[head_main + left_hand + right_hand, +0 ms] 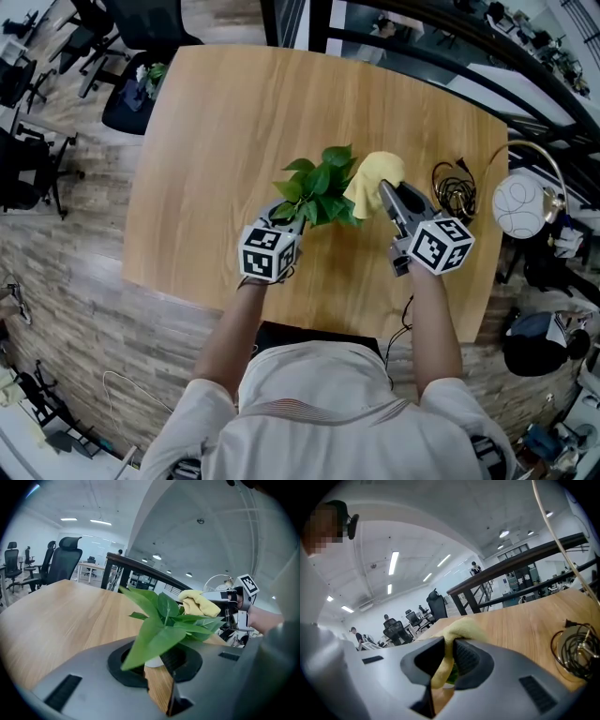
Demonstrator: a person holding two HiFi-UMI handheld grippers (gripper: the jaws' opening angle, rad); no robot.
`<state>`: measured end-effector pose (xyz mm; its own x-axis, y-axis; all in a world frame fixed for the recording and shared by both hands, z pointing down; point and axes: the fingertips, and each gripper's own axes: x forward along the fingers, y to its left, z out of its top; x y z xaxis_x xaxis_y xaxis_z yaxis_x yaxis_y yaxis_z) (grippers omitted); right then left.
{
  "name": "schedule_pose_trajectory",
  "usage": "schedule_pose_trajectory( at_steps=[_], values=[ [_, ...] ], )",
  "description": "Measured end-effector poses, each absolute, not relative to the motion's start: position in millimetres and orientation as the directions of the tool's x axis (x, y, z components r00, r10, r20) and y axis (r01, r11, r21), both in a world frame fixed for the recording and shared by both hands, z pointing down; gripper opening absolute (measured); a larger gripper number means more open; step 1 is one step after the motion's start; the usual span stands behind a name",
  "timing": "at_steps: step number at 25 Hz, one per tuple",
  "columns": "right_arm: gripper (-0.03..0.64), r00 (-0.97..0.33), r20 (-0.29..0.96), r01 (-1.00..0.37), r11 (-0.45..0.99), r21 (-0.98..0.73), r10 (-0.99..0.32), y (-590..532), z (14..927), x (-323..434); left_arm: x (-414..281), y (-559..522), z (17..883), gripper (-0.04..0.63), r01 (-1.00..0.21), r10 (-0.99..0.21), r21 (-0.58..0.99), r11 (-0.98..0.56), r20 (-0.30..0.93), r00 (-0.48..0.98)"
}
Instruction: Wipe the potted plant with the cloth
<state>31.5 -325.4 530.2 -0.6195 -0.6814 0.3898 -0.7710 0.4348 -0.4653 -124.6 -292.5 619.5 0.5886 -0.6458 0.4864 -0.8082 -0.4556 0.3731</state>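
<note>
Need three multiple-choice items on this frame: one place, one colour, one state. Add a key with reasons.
1. In the head view, where is the cable coil?
A) at the table's far left corner
B) on the table, right of the cloth
C) on the floor

2. What colour is the cloth?
A) blue
B) yellow
C) white

3. The right gripper is:
A) open and empty
B) shut on the cloth
C) shut on a cable

Key:
1 B: the coil lies on the wood just past the cloth's right side.
2 B: the cloth shows pale yellow in every view.
3 B: the right gripper view shows the cloth pinched between the jaws.
</note>
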Motion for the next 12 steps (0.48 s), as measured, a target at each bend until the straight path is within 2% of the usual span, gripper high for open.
schedule_pose_trajectory(
  at_steps=[6, 8, 12],
  values=[
    [0.103, -0.696, 0.244, -0.683, 0.517, -0.515, -0.675, -316.7, 493.3, 21.3, -124.8, -293.7, 620.0, 0.063, -0.809, -0.647, 0.373, -0.455, 0.486, 0.588],
    [0.101, -0.65, 0.263, -0.74, 0.515, -0.432, -0.713, -319.4, 486.5, 26.7, -125.1, -293.7, 620.2, 0.063, -0.808, -0.646, 0.372, -0.456, 0.486, 0.589],
    [0.101, -0.503, 0.379, -0.864, 0.445, -0.234, -0.777, -332.8, 505.4, 56.0, -125.1, -293.3, 620.2, 0.063, -0.808, -0.646, 0.375, -0.455, 0.485, 0.589]
  ],
)
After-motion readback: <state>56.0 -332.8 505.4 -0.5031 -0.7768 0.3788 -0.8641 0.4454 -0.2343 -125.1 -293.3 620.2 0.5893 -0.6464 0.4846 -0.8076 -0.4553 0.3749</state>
